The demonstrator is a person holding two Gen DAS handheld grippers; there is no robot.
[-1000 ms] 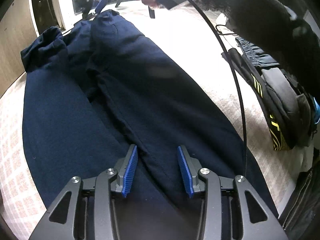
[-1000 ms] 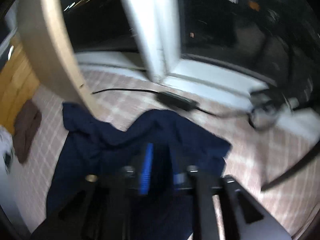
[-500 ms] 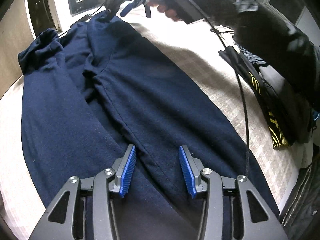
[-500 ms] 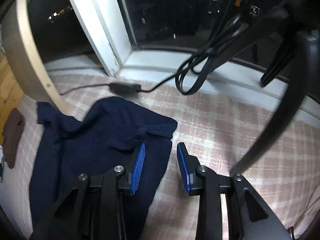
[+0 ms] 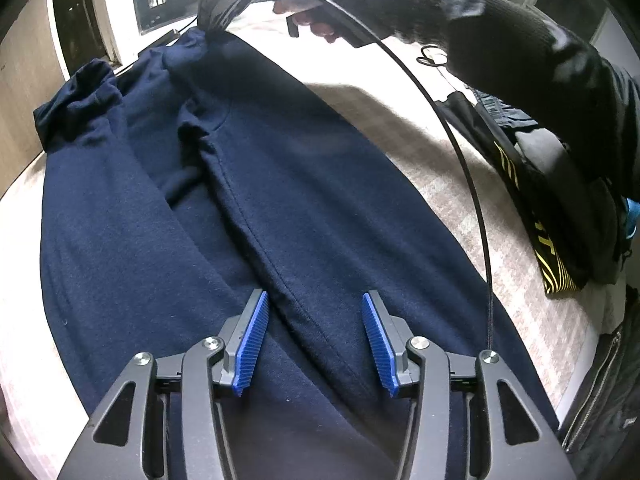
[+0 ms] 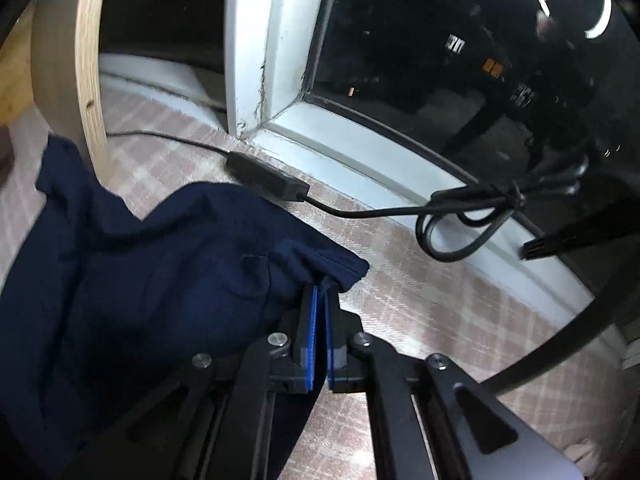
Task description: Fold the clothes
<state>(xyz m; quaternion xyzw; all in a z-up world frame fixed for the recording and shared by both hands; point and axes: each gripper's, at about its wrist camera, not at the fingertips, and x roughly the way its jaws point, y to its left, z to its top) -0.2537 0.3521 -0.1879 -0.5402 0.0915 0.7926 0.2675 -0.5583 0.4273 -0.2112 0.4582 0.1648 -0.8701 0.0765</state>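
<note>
At 12 o'clock end of navy trousers (image 5: 248,208), long axis 12–6: my right gripper (image 6: 320,296) closing, pinching corner; left gripper (image 5: 312,340) opening over 6 o'clock end, grasping nothing.

Trousers (image 5: 280,184) flat on bed (image 5: 460,184); clothes pile (image 5: 560,208) right.

Navy-blue trousers (image 5: 248,184) lie lengthwise on the checked bedcover — legs together, far end rumpled.
</note>
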